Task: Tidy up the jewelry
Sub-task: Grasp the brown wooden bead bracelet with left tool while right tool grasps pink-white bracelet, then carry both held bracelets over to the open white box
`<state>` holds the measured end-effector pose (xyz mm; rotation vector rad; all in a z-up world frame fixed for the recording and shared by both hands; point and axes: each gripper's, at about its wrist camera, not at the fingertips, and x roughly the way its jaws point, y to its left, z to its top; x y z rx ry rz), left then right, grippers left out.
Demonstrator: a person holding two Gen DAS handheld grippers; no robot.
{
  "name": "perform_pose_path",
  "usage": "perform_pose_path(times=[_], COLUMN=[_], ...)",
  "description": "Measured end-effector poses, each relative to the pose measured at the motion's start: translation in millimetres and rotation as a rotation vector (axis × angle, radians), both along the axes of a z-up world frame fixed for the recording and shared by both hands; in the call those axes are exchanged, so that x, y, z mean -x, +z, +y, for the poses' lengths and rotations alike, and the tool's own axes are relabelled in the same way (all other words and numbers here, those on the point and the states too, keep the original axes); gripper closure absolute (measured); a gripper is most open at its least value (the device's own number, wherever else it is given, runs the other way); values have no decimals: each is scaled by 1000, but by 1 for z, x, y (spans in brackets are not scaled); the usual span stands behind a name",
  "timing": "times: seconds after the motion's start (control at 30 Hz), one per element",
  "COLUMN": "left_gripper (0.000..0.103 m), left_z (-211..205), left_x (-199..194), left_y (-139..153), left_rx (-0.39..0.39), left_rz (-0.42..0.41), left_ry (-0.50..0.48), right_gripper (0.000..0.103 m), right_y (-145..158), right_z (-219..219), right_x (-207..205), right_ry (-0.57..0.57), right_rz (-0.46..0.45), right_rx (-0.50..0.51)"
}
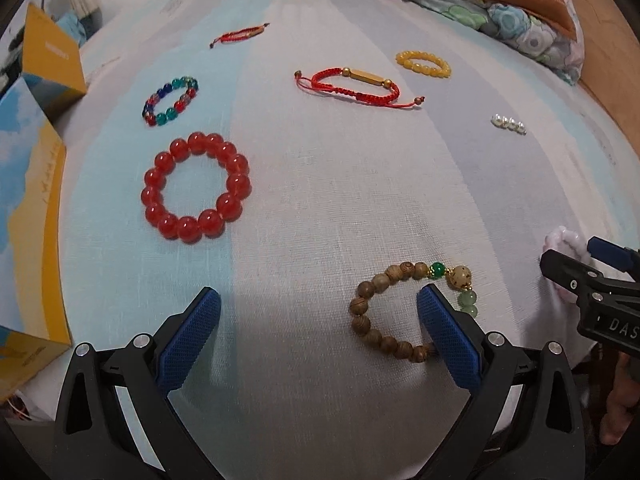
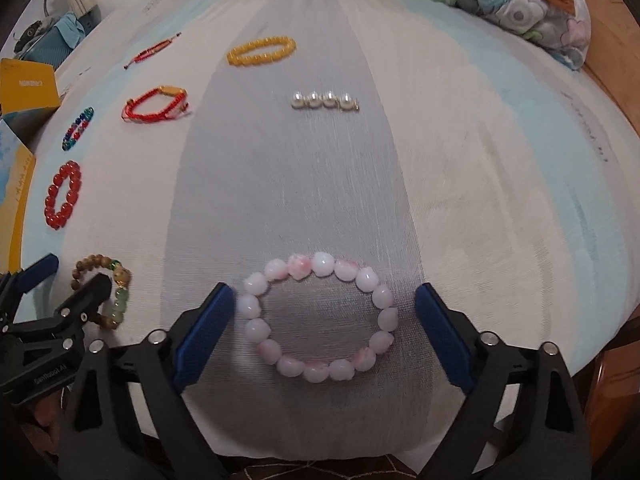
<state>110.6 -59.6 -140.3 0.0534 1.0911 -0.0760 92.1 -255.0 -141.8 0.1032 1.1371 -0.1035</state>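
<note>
Bracelets lie spread on a pale cloth [image 1: 320, 184]. My left gripper [image 1: 318, 304] is open; its right finger rests inside the wooden bead bracelet [image 1: 370, 312]. A large red bead bracelet [image 1: 196, 192], a multicolour bead bracelet [image 1: 170, 100], a red cord bracelet [image 1: 354, 86], a thin red cord [image 1: 240, 34], a yellow bead ring [image 1: 423, 63] and a pearl piece [image 1: 508, 123] lie beyond. My right gripper [image 2: 324, 300] is open, its fingers on either side of the pink-white bead bracelet [image 2: 320, 316]. The pearl piece [image 2: 324, 101] and yellow ring [image 2: 262, 50] lie ahead.
A yellow and blue box [image 1: 32, 208] stands along the left edge. Folded floral bedding and an orange pillow [image 1: 500, 4] lie at the far right. The left gripper shows at the right wrist view's lower left [image 2: 60, 300].
</note>
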Motion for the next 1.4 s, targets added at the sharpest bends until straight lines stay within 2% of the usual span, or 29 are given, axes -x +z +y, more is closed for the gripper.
perform_pose_path(times=[0.07,0.13,0.17,0.23,0.37,0.43,0.47,0.5,0.6,0.73,1.4], left_gripper=[8,16,24,37,68,85,91,96,96,96,96], left_z=[-2,-2,-3,-5,-8,-8,-6,-5,-1,-2,1], left_x=[1,4,5,7,6,7,7,6,7,9,16], left_y=[-1,1,2,5,10,12,13,14,21,31,81], left_rx=[-8,-1,-2,-2,-5,11,27,43,84,93,125], left_rz=[-7,-8,-9,-7,7,15,22,26,36,19,-48], left_ry=[-6,-13,-16,-29,-52,-52,-49,-46,-44,-51,-54], right_gripper=[20,24,26,37,53,66,70,79,88,92,92], right_y=[-4,-5,-5,-3,-1,0,0,1,5,13,62], right_z=[-1,-2,-4,-5,-9,-13,-14,-17,-22,-25,-17], right_x=[2,3,4,5,6,7,6,6,6,7,22], right_ry=[3,5,7,13,10,7,4,0,-11,-18,7], right_rz=[-3,-6,-7,-7,-2,-2,1,4,7,-14,-128], right_rx=[-10,-14,-16,-24,-37,-44,-50,-59,-94,-120,-132])
